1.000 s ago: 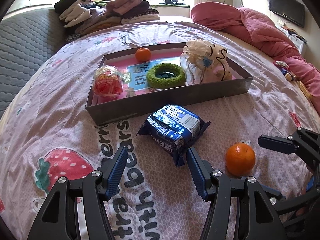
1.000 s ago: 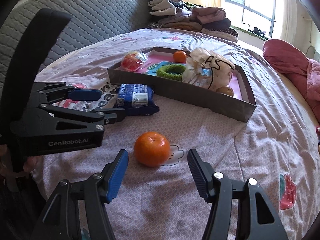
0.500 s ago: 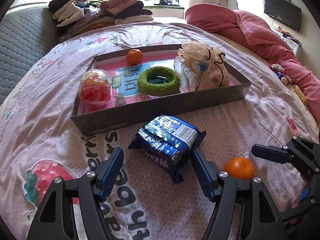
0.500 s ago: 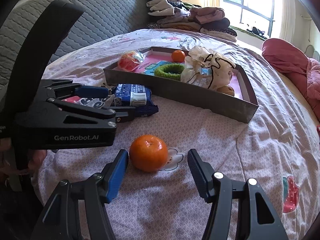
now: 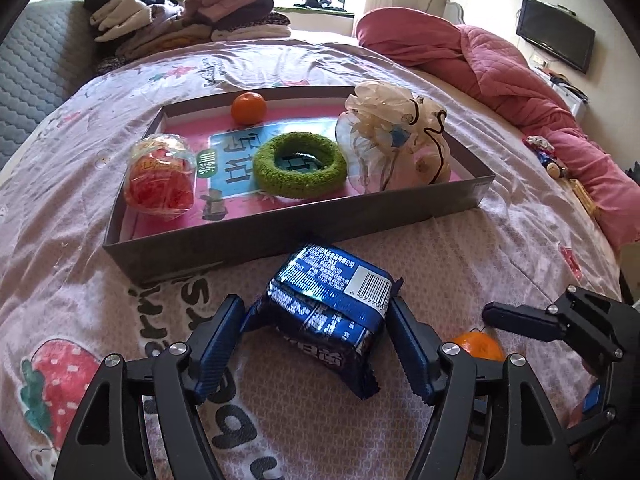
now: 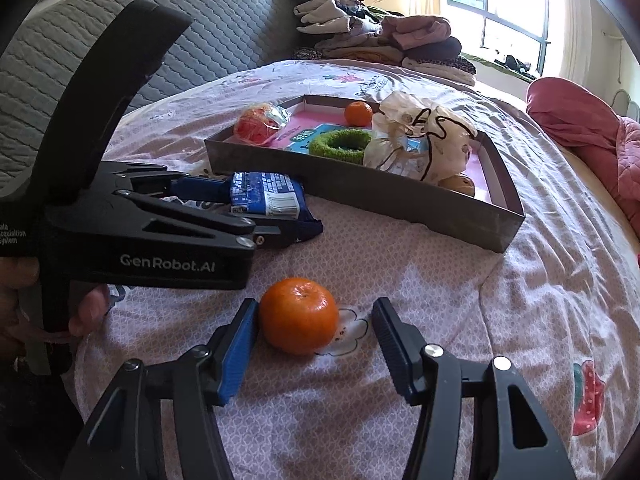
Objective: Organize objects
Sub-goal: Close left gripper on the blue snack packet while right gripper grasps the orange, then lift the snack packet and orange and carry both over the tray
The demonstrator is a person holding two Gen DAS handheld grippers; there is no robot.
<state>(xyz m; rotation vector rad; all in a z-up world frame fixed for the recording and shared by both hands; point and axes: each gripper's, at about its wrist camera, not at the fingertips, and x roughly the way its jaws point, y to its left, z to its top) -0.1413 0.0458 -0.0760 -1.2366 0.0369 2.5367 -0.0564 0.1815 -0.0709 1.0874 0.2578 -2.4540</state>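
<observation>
left gripper (image 5: 316,344) angled steeply down at the bed (image 5: 460,248), fingers spread wide and opening further, straddling the blue packet (image 5: 328,304). left pad (image 5: 218,344) apart from the packet's crimped end, right pad (image 5: 408,344) just beside its barcode end; no squeeze visible. packet lying flat between the fingers, far end reaching past the tips toward the tray (image 5: 280,236), near wall of the tray just beyond it. bare sheet behind the packet toward the palm, more sheet off the left finger.

right gripper (image 6: 316,336) also pitched down, jaws closing around the orange (image 6: 298,316). left pad (image 6: 236,348) touching or nearly touching the fruit, cannot tell which; right pad (image 6: 394,344) well apart from it, sheet showing between. orange resting on the sheet, off centre toward the left finger, not lifted. open sheet ahead of the tips up to the tray's wall and corner, plenty more off the right finger. body of the other gripper close off the left finger, held in a hand (image 6: 84,312) at the picture's edge.

inside the tray: second orange (image 5: 248,108) at the far wall, green ring (image 5: 300,164) in the middle, red wrapped ball (image 5: 160,178) at one end, drawstring pouch (image 5: 394,140) at the other.
</observation>
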